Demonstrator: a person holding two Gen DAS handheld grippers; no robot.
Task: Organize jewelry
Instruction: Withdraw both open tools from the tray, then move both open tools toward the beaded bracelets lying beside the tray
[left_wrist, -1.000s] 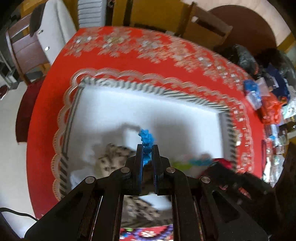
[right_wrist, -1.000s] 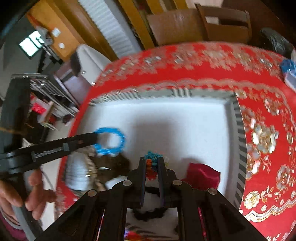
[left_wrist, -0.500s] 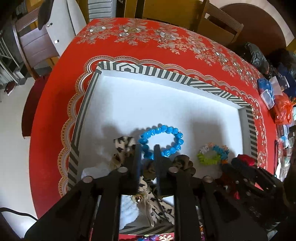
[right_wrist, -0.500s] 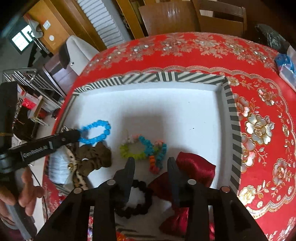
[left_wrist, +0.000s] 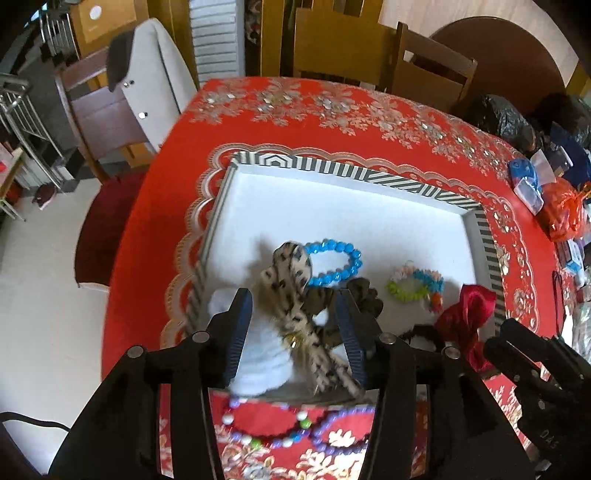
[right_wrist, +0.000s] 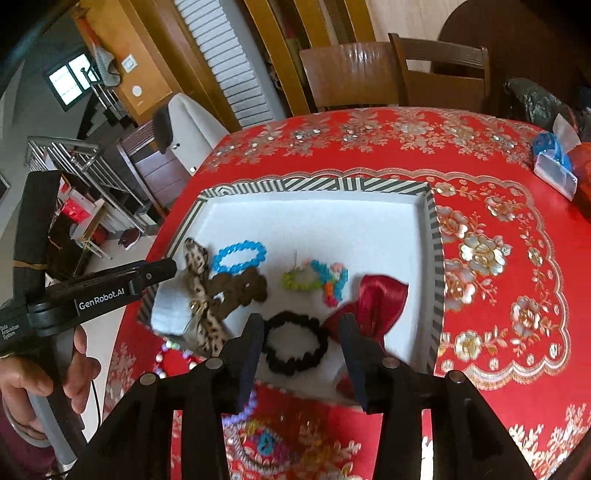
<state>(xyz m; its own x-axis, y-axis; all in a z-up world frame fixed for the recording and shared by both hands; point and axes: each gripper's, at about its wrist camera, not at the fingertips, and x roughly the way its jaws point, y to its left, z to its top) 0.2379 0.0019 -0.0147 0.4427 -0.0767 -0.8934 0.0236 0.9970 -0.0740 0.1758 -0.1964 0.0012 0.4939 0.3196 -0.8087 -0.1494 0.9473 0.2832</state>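
A white tray with a striped rim (left_wrist: 369, 177) (right_wrist: 317, 183) sits on the red tablecloth. In it lie a blue bead bracelet (left_wrist: 334, 264) (right_wrist: 240, 256), a multicolour bead bracelet (left_wrist: 415, 282) (right_wrist: 317, 278), a black scrunchie (right_wrist: 295, 345), a red satin bow (left_wrist: 467, 306) (right_wrist: 373, 302), a brown scrunchie (right_wrist: 240, 288), a leopard-print hair tie (left_wrist: 291, 291) (right_wrist: 201, 291) and a white cloth (left_wrist: 262, 354). My left gripper (left_wrist: 293, 332) is open and empty above the tray's near left corner. My right gripper (right_wrist: 301, 350) is open and empty above the black scrunchie.
Bead necklaces (left_wrist: 277, 430) (right_wrist: 255, 424) lie on the cloth in front of the tray. Bags and small boxes (left_wrist: 546, 184) crowd the table's right side. Wooden chairs (right_wrist: 391, 70) stand behind the table; a chair with a white coat (left_wrist: 147, 85) stands at left.
Both grippers have let go of their bracelets, opened wide and pulled back toward me. The blue and multicolour bracelets now lie in the tray.
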